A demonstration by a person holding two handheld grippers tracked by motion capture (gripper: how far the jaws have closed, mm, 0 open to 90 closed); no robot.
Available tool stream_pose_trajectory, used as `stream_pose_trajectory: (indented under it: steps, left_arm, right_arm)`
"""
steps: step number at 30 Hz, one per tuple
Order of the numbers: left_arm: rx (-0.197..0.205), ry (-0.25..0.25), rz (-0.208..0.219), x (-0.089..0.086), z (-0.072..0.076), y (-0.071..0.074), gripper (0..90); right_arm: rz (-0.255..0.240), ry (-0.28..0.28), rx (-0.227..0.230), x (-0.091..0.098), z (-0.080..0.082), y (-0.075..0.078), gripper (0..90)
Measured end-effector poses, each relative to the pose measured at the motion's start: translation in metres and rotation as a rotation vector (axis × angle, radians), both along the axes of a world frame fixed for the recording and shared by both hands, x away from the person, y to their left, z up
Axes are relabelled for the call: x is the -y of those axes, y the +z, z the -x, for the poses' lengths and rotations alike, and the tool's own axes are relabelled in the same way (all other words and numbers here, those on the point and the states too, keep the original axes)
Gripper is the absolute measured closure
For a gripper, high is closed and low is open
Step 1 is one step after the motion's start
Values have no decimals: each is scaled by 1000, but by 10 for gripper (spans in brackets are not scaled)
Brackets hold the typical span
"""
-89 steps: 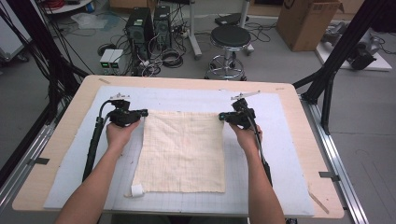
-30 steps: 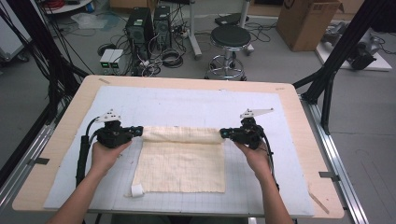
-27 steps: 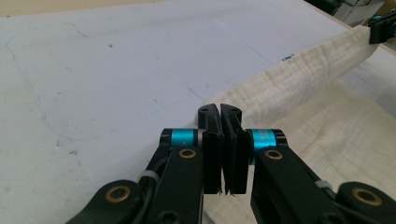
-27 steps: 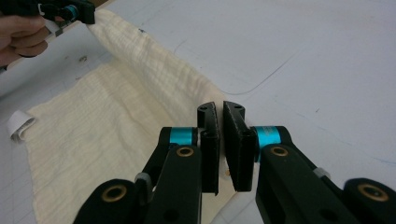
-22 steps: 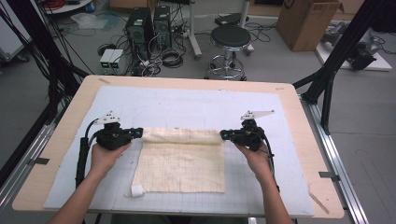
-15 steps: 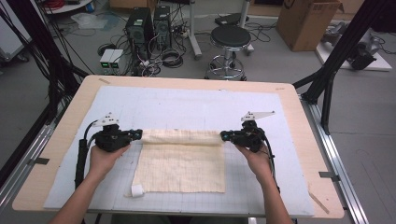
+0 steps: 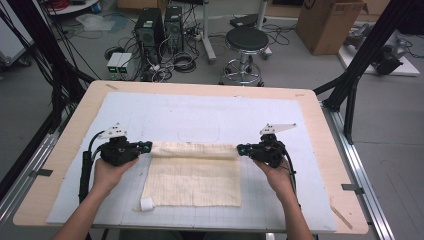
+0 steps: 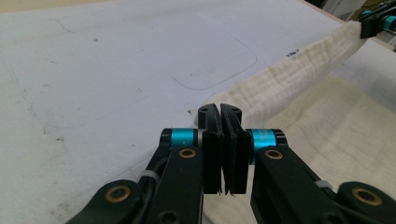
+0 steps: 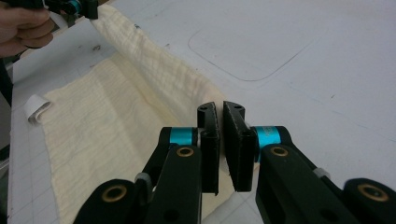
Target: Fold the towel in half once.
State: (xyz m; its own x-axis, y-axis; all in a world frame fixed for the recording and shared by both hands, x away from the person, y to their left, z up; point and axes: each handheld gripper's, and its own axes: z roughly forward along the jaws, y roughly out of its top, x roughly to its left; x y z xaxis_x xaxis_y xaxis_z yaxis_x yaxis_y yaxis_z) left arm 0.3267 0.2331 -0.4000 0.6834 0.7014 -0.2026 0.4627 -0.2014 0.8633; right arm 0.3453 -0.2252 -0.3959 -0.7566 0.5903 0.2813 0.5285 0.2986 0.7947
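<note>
Evidently the work in hand is folding the cream muslin cloth (image 7: 192,172) in half: its far edge is lifted and carried toward the person, draped in a soft roll between the two grippers, while the near half lies flat on the white mat (image 7: 210,115). My reading is that the fold is roughly halfway along.

Next, both grippers would need to travel together toward the near hem, keeping the edge taut and level, then lower it so the corners line up before letting go. Uneven travel would skew the fold.

The left gripper (image 8: 223,140) has its jaws clenched almost together, pinching the cloth's corner; the fabric runs away from its fingertips toward the far side. The right gripper (image 9: 223,140) is likewise clamped on the opposite corner, a thin sliver of gap showing between its pads, with the rolled edge stretching off ahead of its fingers. A small white tag (image 7: 146,203) sits at the cloth's near corner, well behind the left gripper's fingers.
</note>
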Motion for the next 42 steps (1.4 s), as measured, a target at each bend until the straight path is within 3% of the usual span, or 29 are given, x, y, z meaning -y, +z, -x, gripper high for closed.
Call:
stream_pose_trajectory:
  steps: [5, 8, 14, 20, 26, 42]
  left_arm:
    - [4, -7, -17, 0, 4, 1, 869]
    - [-7, -6, 1, -2, 5, -2, 869]
    - [-17, -15, -4, -2, 9, -6, 869]
    - [-8, -28, -19, -2, 16, -6, 869]
    - [-4, -34, -5, -6, 23, -9, 869]
    - [-10, -80, -2, -9, 47, -18, 869]
  right_arm:
    - [-5, 6, 1, 2, 5, -1, 851]
    - [-10, 9, 3, 2, 7, -2, 851]
    - [-2, 21, 0, 2, 12, -6, 851]
    - [-7, 38, 10, 1, 18, -6, 851]
    - [-10, 50, 18, 1, 23, -4, 851]
    - [27, 81, 15, -1, 43, -9, 850]
